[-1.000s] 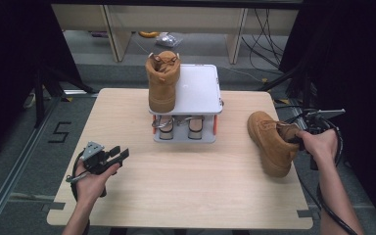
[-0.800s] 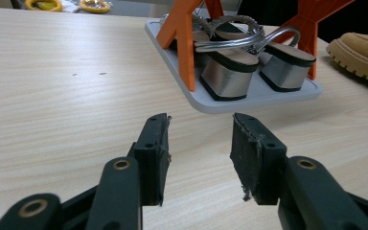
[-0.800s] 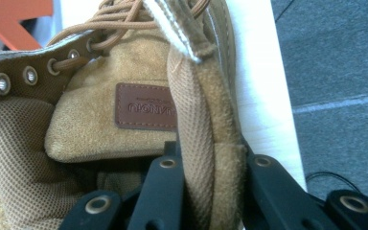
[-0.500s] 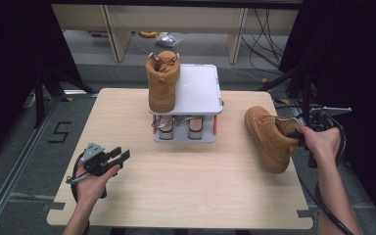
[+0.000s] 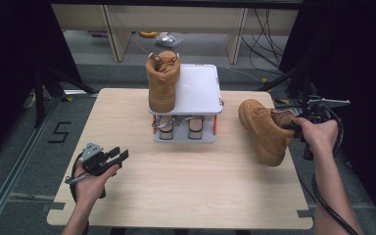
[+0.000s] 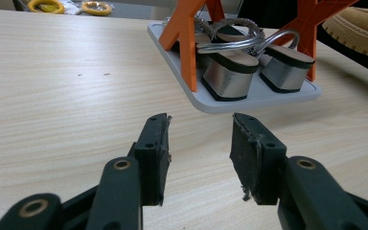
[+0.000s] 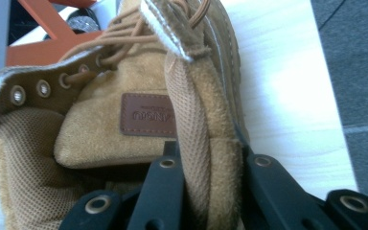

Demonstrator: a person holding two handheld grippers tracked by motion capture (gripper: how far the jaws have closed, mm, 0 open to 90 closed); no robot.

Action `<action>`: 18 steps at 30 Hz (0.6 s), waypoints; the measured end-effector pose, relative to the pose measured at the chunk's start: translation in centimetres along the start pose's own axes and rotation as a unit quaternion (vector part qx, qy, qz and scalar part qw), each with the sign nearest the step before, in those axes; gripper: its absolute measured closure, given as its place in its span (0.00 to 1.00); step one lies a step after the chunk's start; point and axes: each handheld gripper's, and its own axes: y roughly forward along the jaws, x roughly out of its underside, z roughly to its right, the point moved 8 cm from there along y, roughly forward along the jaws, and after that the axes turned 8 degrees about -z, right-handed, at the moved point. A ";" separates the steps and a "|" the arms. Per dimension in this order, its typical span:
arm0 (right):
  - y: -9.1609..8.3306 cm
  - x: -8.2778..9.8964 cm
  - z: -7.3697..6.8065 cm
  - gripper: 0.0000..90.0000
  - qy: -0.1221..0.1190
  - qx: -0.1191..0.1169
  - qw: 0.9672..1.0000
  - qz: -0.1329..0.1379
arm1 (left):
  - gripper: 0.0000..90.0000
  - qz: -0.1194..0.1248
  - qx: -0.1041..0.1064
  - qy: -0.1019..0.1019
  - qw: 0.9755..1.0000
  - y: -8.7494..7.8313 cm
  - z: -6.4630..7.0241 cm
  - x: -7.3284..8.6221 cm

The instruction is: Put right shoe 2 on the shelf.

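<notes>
Tan boot [image 5: 264, 129] in right jaws

Even overhead light, dark surroundings

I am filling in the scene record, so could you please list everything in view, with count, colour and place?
Boots: two, tan; one upright on the rack's top, one tilted at the table's right, clamped by its collar.
Shoe rack: one, white shelves, orange legs; table's far middle.
Heeled sandals: apparently two, silver; rack's lower shelf.
Table: one, light wood.
Yellow rings: two; floor beyond the table.
Left gripper: black, open, over bare table.
Right gripper: black, shut on the tilted boot.
</notes>
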 end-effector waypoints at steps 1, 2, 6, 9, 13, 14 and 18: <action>0.1 0.0 -0.1 0.92 -0.015 -0.001 1.000 0.000 | 0.64 0.001 -0.001 0.000 1.000 0.0 0.0 0.0; 0.1 0.0 -0.1 0.92 -0.019 0.001 1.000 -0.002 | 0.64 0.003 0.001 0.000 1.000 0.0 0.0 -0.1; 0.3 -0.4 -0.9 0.92 0.014 -0.008 1.000 0.005 | 0.64 -0.001 -0.001 0.000 1.000 0.0 -0.1 0.0; 0.2 -0.6 -1.0 0.92 0.001 -0.005 1.000 0.012 | 0.64 -0.001 -0.002 0.001 1.000 0.0 -0.1 0.0; 0.0 -0.7 -1.4 0.92 0.006 -0.012 1.000 0.010 | 0.64 -0.001 -0.002 0.001 1.000 0.0 -0.1 0.0; 0.0 -0.8 -1.7 0.92 0.009 -0.020 1.000 0.012 | 0.64 -0.001 -0.002 0.001 1.000 0.0 -0.1 0.0; -0.1 -1.1 -2.1 0.92 0.011 -0.024 1.000 0.016 | 0.65 -0.002 -0.002 0.005 1.000 -0.1 -0.2 0.1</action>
